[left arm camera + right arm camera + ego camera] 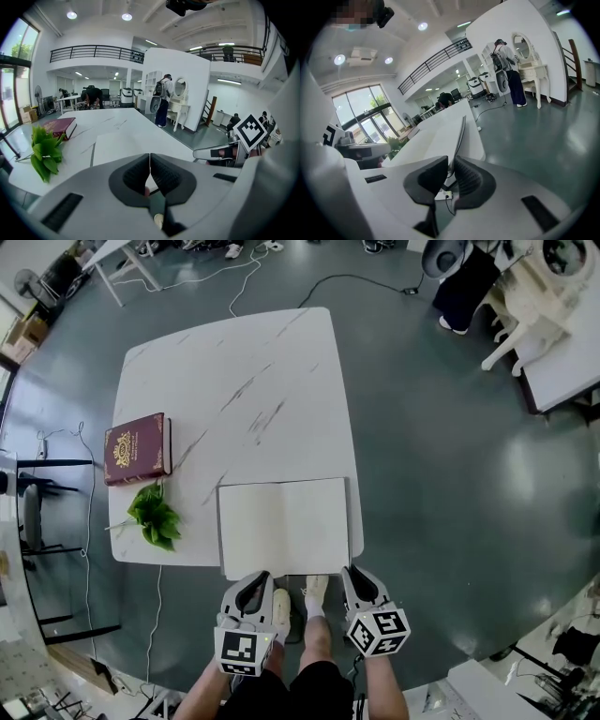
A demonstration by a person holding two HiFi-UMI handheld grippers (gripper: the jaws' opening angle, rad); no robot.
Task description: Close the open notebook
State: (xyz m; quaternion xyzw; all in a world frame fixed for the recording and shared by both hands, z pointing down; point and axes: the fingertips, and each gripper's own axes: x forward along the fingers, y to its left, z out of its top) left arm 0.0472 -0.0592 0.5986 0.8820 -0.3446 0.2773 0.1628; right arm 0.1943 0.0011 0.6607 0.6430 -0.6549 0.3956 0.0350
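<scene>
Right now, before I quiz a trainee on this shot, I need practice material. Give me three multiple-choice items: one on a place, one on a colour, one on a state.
1. Where does the closed book lie relative to the open notebook?
A) to its left and farther from the person
B) on top of it
C) to its right

2. What colour is the closed book's cover?
A) blue
B) dark red
C) black

3. How do the left gripper's jaws stand?
A) wide apart
B) clamped on the closed book
C) together, with nothing between them

Answers:
1 A: the head view shows it by the table's left edge, beyond the notebook.
2 B: the cover is dark red with gold decoration.
3 C: the left gripper view shows the pads meeting with nothing held.
</scene>
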